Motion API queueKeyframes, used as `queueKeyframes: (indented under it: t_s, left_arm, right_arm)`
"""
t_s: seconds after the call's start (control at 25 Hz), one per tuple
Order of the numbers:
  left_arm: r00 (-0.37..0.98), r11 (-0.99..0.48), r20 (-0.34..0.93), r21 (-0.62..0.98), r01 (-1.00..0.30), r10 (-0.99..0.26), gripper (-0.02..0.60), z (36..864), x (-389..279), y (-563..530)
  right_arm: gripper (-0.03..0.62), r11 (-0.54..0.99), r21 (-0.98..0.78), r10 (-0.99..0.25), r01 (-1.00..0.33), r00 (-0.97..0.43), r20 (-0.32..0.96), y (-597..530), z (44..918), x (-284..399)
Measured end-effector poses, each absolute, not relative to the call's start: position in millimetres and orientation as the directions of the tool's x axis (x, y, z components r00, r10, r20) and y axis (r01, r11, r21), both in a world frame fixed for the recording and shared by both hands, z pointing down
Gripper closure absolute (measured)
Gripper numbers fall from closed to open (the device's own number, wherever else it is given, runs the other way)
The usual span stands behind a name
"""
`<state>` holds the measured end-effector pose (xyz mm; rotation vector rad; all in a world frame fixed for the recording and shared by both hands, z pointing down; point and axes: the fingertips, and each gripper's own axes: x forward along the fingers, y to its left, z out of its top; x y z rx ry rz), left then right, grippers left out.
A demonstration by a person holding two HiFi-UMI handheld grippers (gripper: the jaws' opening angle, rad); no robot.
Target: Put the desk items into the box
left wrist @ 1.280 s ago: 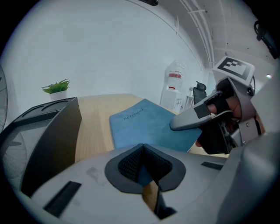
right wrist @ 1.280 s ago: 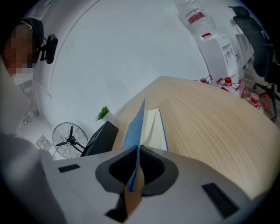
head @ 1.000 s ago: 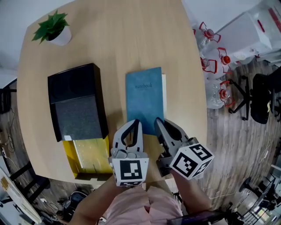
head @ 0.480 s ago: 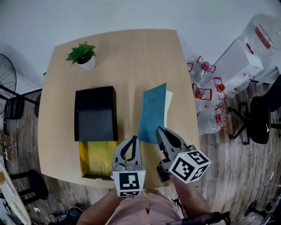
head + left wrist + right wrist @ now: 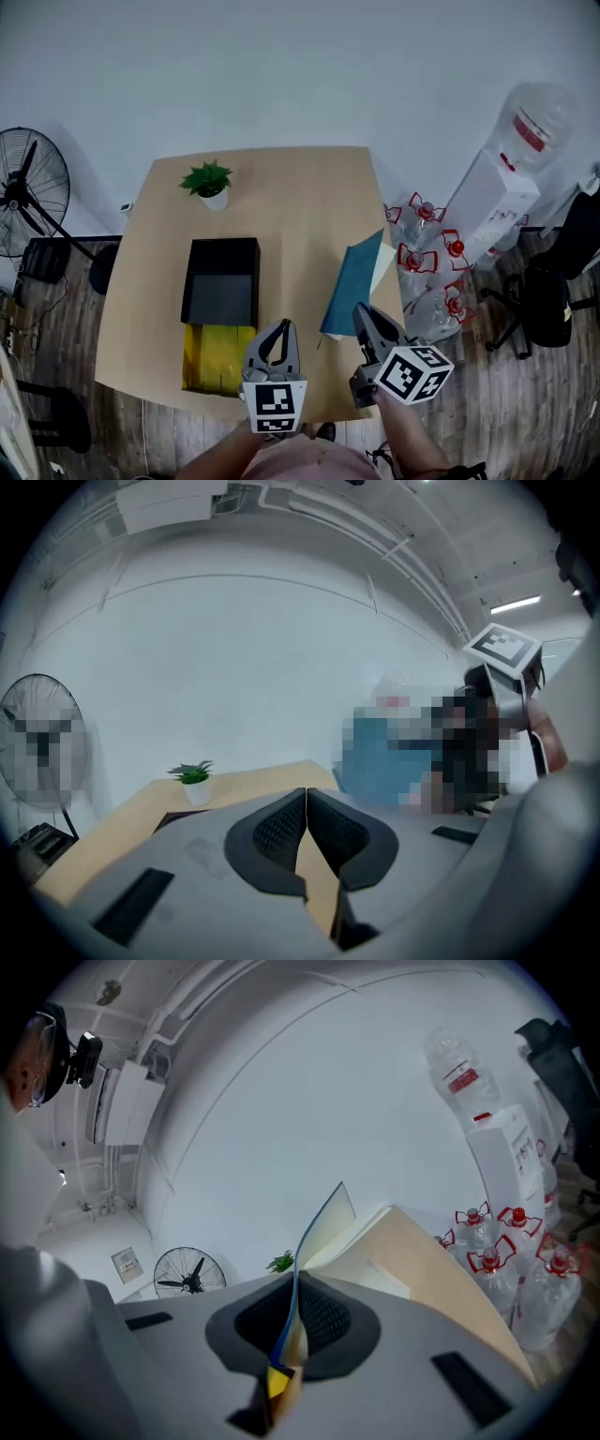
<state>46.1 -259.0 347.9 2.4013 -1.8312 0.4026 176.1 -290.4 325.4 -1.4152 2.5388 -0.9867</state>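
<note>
A blue notebook (image 5: 353, 281) hangs tilted over the table's right side, its cover (image 5: 319, 1222) pinched between the jaws of my right gripper (image 5: 367, 319), which is shut on it. The pages (image 5: 361, 1251) fall open below the cover. My left gripper (image 5: 274, 339) is shut with nothing in it, its pads (image 5: 281, 829) pressed together, at the table's near edge. The box (image 5: 221, 298) lies left of centre: a black lid part over a yellow tray (image 5: 214, 358). Both grippers are right of the box.
A small potted plant (image 5: 210, 184) stands at the table's (image 5: 291, 206) far left. Beside the table's right edge are several water bottles with red handles (image 5: 427, 253) and a water dispenser (image 5: 487, 202). A fan (image 5: 28, 187) stands far left, an office chair (image 5: 553, 291) at right.
The head camera has pulled far back and up, so the table looks smaller. My right gripper has lifted the notebook off the table by its cover; it now hangs tilted. The left gripper stays shut.
</note>
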Motion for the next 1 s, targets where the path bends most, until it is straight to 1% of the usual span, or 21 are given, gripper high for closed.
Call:
queueKeyframes:
  t_s: [0.28, 0.64, 1.0]
  left_arm:
    - [0.238, -0.262, 0.203, -0.099, -0.960, -0.950, 0.568, 315, 59, -227]
    - [0.233, -0.253, 0.172, -0.112, -0.961, -0.957, 0.568, 301, 81, -169]
    - [0.134, -0.155, 0.172, -0.119, -0.981, -0.976, 0.568, 300, 62, -112]
  right_arm:
    - [0.586, 0.394, -0.567, -0.781, -0.724, -0.589, 0.210, -247, 300, 196]
    - [0.585, 0.452, -0.553, -0.750, -0.700, -0.634, 0.188, -189, 284, 207]
    - [0.586, 0.534, -0.533, -0.689, -0.656, -0.703, 0.176, -142, 275, 194]
